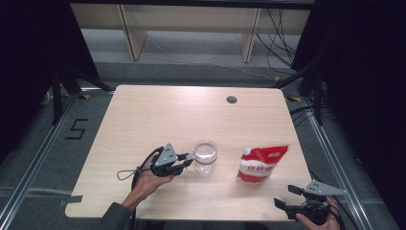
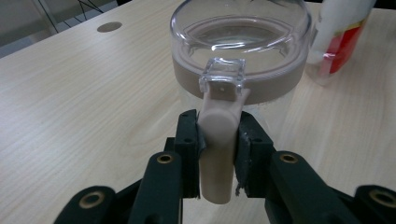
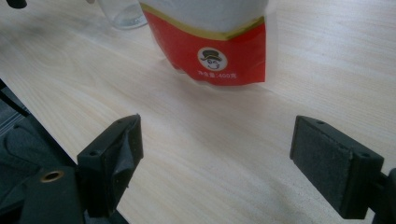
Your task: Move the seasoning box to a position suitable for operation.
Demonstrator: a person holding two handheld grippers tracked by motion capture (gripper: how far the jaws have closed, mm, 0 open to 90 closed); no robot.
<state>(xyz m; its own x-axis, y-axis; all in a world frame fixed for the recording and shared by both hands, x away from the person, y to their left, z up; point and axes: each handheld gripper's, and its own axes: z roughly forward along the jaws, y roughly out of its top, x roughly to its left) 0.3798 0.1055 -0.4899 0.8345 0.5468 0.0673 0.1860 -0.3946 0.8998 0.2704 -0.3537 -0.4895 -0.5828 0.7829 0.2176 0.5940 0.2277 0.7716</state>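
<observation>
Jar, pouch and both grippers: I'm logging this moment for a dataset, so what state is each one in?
Clear jar: upright on the table, lid on, looks empty.
Jar latch tab: clamped between the left gripper's fingers.
Red and white pouch: standing upright, not held.
Left gripper: shut on the latch tab.
Right gripper: open, short of the pouch.

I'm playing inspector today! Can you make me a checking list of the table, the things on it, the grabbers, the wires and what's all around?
Surface: light wooden table, round hole near the far edge.
Job's things: clear jar with beige latch; red-and-white pouch standing to its right.
Clutter: nothing seen.
Grippers: left gripper shut on the latch; right gripper open, at the near right corner, jaws wide apart.
Cables: black cable loops behind the left gripper.
Surroundings: grey floor, wooden shelf legs, black curtains.
</observation>
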